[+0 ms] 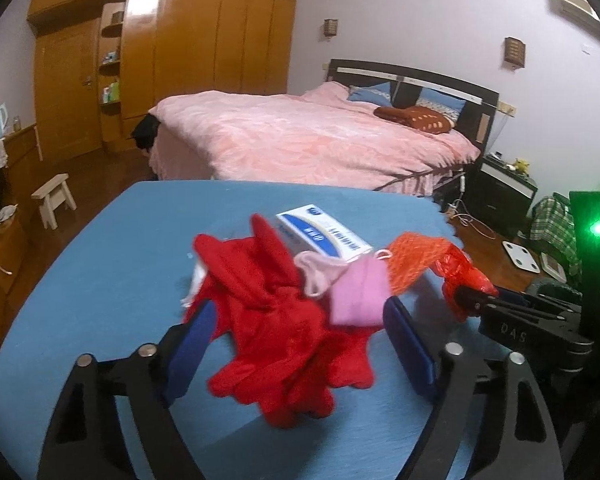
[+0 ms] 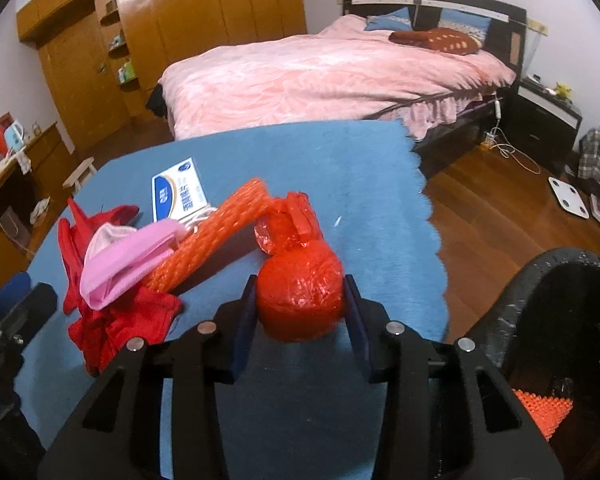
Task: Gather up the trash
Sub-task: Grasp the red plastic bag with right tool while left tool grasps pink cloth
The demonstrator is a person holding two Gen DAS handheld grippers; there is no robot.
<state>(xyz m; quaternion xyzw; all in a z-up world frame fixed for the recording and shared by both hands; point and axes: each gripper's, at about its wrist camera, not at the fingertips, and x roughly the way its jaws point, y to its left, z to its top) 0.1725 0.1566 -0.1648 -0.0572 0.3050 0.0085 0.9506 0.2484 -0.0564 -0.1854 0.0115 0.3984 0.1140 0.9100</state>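
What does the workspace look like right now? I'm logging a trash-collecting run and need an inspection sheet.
Surface: blue table cover, scalloped right edge.
Job's things: red plastic bag ball; orange foam net; blue-white box; black-lined trash bin to the right, an orange net piece inside.
Clutter: red cloth and pink cloth heaped together.
Grippers: left claw open, straddling the cloth heap; right claw shut on the red plastic bag ball.
Cables: white cord on the floor by the bed.
Surroundings: pink bed, wooden wardrobe, white stool, floor scale.
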